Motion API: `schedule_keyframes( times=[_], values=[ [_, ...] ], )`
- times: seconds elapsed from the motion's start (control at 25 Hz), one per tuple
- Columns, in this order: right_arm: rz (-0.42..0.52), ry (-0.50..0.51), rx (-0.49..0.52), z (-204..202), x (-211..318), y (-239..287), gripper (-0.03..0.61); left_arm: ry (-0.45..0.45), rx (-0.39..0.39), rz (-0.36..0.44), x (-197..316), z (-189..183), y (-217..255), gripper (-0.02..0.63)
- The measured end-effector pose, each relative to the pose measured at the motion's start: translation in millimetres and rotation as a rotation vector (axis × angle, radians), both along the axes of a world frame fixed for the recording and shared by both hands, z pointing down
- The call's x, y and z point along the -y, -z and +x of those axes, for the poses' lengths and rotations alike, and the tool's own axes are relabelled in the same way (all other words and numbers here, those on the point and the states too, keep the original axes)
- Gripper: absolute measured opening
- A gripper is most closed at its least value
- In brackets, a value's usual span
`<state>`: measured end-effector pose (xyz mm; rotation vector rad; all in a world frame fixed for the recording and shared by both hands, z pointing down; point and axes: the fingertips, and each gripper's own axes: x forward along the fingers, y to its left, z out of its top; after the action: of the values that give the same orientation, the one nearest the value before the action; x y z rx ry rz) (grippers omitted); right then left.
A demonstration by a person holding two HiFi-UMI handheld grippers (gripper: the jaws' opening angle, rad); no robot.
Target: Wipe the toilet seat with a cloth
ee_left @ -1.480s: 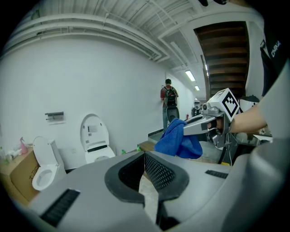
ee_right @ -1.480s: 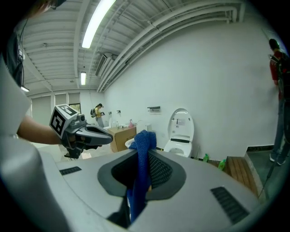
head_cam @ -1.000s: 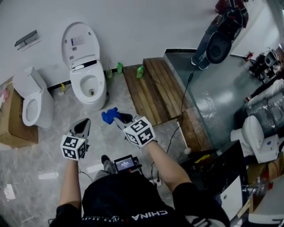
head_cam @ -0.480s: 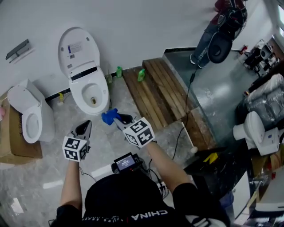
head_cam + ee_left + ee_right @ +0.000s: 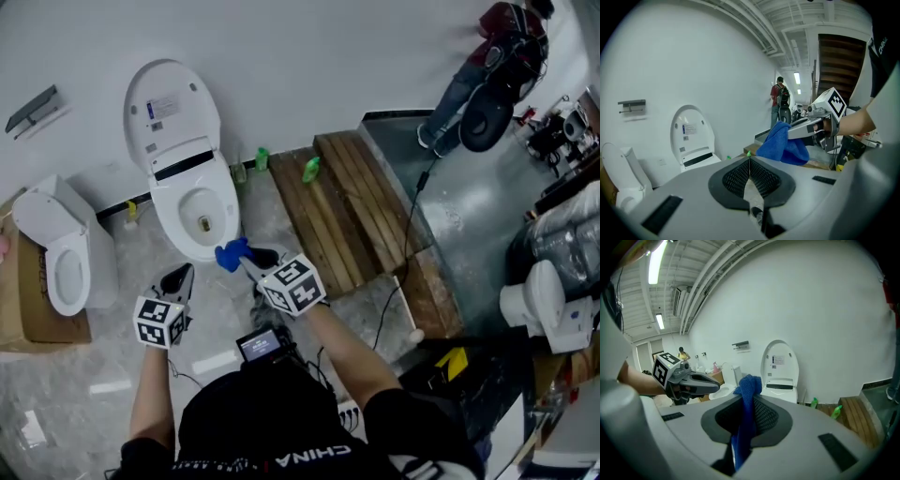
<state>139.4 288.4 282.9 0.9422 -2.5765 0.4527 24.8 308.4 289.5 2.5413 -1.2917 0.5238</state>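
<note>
Head view: low and left of centre, the left gripper (image 5: 178,277) has its jaws pressed together on nothing. At centre, the right gripper (image 5: 246,261) pinches a blue cloth (image 5: 230,253) just below the toilet seat (image 5: 167,214), whose lid stands up.

Left gripper view: the jaws meet with nothing between them, and the cloth hangs at centre right.

Right gripper view: the jaws clamp the cloth, with the toilet at centre behind.

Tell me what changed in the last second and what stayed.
The left tongs and right tongs advanced toward the open toilet; the blue cloth now overlaps its front rim in the head view. Unchanged: right tongs shut on the cloth, left shut and empty.
</note>
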Motion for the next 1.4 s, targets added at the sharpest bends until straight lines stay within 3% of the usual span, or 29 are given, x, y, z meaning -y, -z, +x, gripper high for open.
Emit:
schedule_keyframes(
  times=[0.4,0.68,0.84,1.0,1.4],
  values=[
    [-0.042,0.097,0.043,-29.8,187.2,7.4,0.043,0.082,0.096,0.011,172.5,-18.8,14.4,0.012],
    [-0.047,0.183,0.043,-40.8,281.0,13.6,0.043,0.148,0.063,-0.002,262.8,-13.9,19.4,0.012],
    [-0.068,0.203,0.047,-49.3,304.7,9.9,0.042,0.135,0.101,-0.008,283.3,-15.9,14.0,0.012],
    [-0.065,0.207,0.047,-61.2,312.5,10.2,0.043,0.116,0.087,-0.017,296.8,-24.3,10.8,0.012],
    [-0.030,0.136,0.069,-98.1,327.3,25.2,0.043,0.043,0.089,-0.001,322.4,-67.3,21.7,0.012]
  ],
)
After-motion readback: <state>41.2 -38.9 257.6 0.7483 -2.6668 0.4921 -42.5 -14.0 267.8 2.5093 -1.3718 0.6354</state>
